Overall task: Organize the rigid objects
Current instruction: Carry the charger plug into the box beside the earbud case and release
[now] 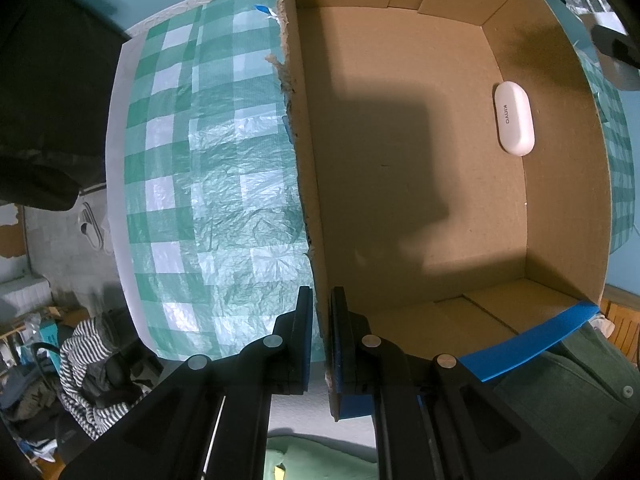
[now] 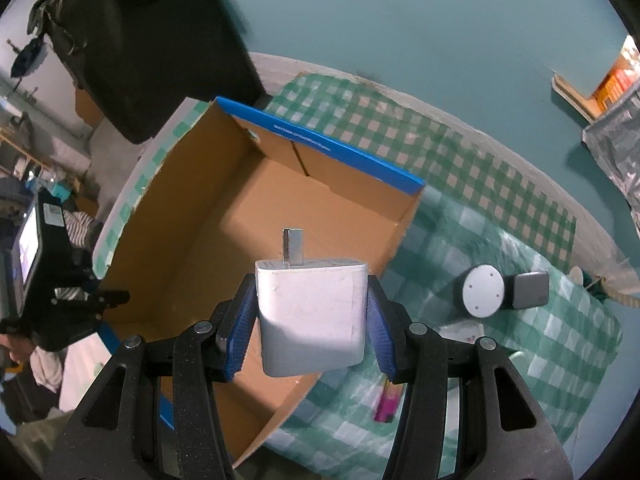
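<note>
My right gripper (image 2: 312,312) is closed on the square white plastic charger block (image 2: 312,316), with its metal plug sticking out past my fingertips. My left gripper (image 1: 320,336) is pinched tight on the torn side wall of the open brown cardboard box (image 1: 400,200). Just past my right fingers is the box floor, so I should hold the box steady, go over it slowly, lower the charger away from the small white oval case (image 1: 514,118), then let go.

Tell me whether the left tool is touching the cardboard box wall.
Touching. The left wrist view shows the left tool shut on the torn wall of the cardboard box, one finger on each side of it.
</note>
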The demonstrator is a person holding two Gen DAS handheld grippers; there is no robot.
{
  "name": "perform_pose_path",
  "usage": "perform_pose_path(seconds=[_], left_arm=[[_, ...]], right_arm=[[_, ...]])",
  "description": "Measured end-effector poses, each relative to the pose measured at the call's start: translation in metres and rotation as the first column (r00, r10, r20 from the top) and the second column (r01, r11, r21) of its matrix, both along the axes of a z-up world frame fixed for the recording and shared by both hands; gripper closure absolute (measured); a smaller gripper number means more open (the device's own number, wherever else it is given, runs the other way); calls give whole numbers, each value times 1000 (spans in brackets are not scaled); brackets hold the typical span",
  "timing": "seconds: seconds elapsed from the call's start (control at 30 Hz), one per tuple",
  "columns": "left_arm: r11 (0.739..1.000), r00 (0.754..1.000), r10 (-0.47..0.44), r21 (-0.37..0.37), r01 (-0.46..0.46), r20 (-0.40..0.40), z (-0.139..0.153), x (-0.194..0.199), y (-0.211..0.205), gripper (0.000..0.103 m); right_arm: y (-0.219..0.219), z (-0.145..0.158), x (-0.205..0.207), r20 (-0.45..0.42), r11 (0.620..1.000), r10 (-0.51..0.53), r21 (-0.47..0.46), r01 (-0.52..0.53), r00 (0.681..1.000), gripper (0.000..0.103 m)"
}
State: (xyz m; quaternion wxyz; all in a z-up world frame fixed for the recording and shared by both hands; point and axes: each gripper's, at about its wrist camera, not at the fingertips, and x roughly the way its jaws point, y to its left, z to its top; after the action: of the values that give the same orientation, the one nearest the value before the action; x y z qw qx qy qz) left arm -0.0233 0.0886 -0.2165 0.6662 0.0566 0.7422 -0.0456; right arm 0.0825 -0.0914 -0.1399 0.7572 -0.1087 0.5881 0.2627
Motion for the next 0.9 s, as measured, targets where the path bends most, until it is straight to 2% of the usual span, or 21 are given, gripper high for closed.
perform_pose_path(seconds=[0.4, 0.9], left_arm=[[1000, 1000, -4, 3, 4, 3, 0, -1, 0, 94], [1000, 1000, -4, 2, 4, 3, -1, -1, 0, 94]], right_arm=[[25, -26, 4, -42, 999, 41, -30, -42, 998, 51], [29, -62, 4, -105, 996, 18, -87, -27, 994, 51]])
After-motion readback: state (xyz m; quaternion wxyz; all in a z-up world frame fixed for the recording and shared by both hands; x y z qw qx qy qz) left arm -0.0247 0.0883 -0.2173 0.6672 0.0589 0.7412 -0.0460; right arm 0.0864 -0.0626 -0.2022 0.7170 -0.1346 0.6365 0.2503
